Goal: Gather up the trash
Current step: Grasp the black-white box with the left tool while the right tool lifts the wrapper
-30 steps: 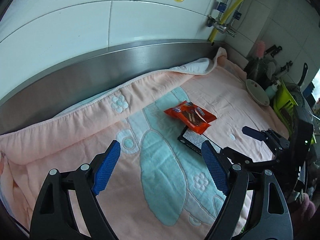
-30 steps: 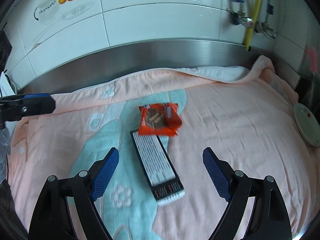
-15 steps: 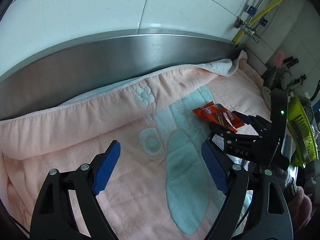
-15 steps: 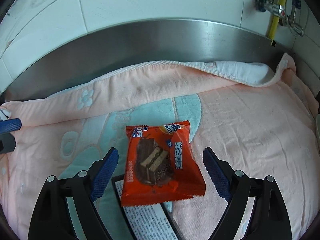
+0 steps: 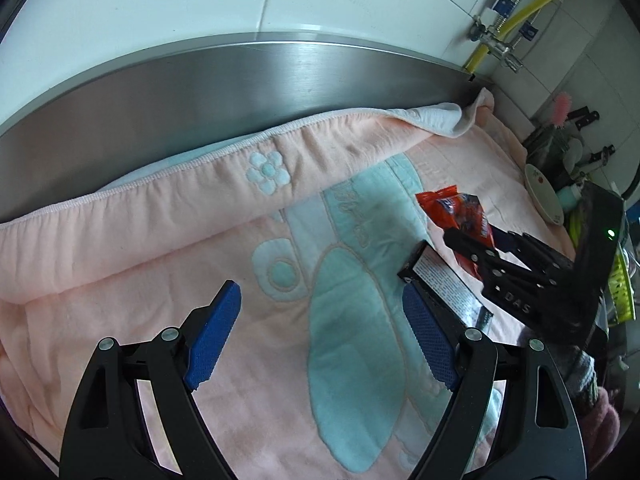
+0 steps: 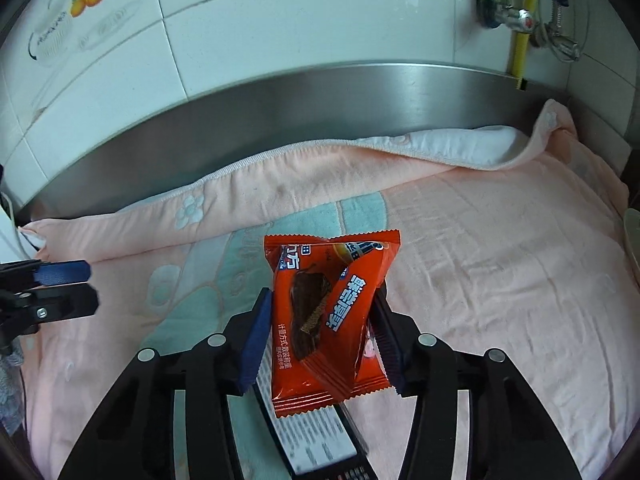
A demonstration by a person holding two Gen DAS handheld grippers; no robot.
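An orange snack wrapper [image 6: 328, 320] with a chocolate bar printed on it sits between the blue pads of my right gripper [image 6: 322, 292]. The jaws are closing on it and the pads press its two sides, so it buckles. Under it lies a long black box [image 6: 316, 440] with a white label, flat on the towel. In the left wrist view the same wrapper [image 5: 452, 208] and box [image 5: 440, 276] appear at right, with the right gripper [image 5: 476, 240] on the wrapper. My left gripper [image 5: 320, 292] hangs open over the towel, nothing between its fingers.
A pink and teal towel [image 5: 160, 240] covers the counter up to a steel backsplash [image 5: 240, 80] and a tiled wall. A white plate [image 5: 542, 196], knives and kitchen clutter stand at the far right. A yellow pipe with valves [image 6: 520, 20] runs down the wall.
My right gripper moved forward over the box to the wrapper and shut on it, crumpling it. The left gripper sank lower toward the towel and stayed open.
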